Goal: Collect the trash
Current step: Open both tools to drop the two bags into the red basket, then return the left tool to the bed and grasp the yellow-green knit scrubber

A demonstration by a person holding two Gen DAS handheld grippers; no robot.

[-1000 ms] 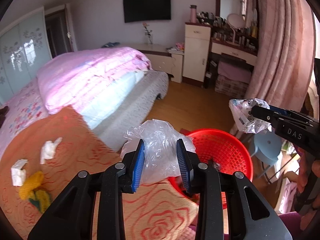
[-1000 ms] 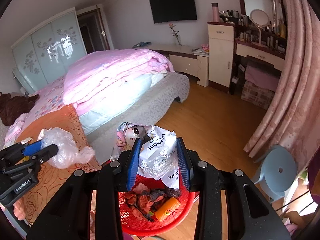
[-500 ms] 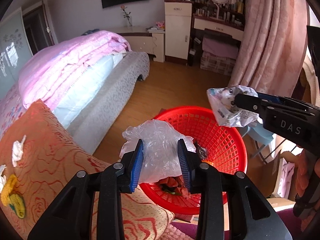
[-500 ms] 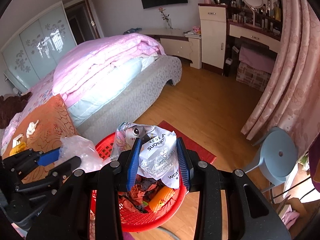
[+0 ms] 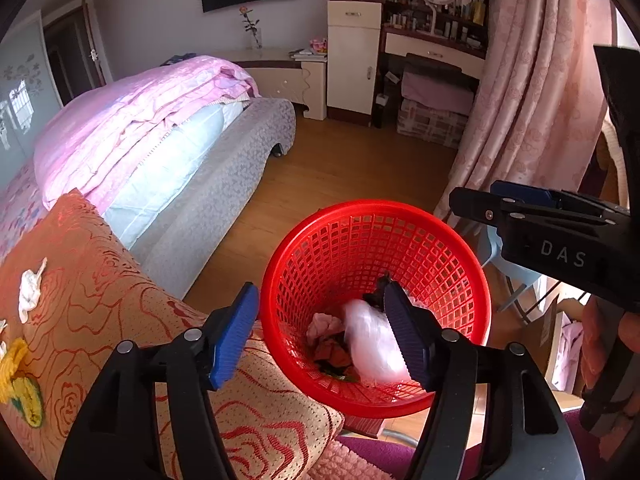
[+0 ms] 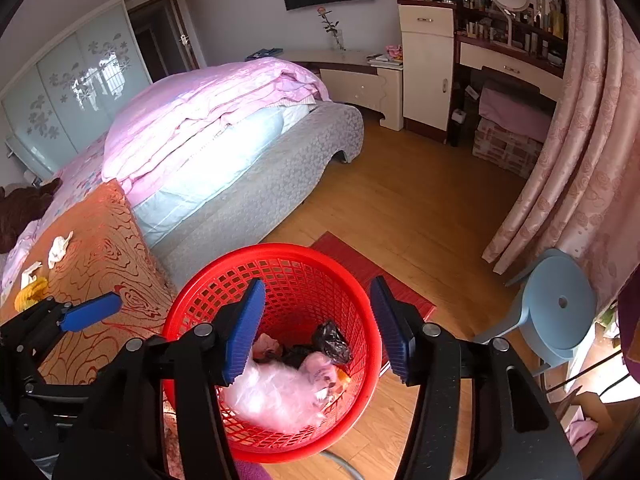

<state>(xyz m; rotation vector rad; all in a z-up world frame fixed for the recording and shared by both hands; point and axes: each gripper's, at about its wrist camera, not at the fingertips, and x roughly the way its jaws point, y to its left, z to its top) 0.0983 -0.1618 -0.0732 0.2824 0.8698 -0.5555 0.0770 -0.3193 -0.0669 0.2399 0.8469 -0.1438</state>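
The left hand-held gripper (image 5: 320,332) hangs over the red basket (image 5: 472,280) with its jaws spread wide; they have just been opening, and nothing is gripped, the clear plastic bag (image 5: 372,344) showing blurred below them inside the basket. The right hand-held gripper (image 6: 318,330) also stands over the basket, its jaws having just been opening too, part-way apart and empty; the printed wrapper (image 6: 324,372) appears to lie among the crumpled trash at the bottom, beside the clear bag. Outward to the left, on the orange patterned bedcover (image 5: 100,312), white tissues (image 5: 30,292) and a yellow scrap (image 5: 20,388) lie well apart from the basket, so collecting looks unfinished. The risk from here is that the light bag billows or clings to a blue pad and gets dragged out as the gripper lifts. The basket sits just beside the bedcover's edge, so a careless sweep toward the tissues could tip it.
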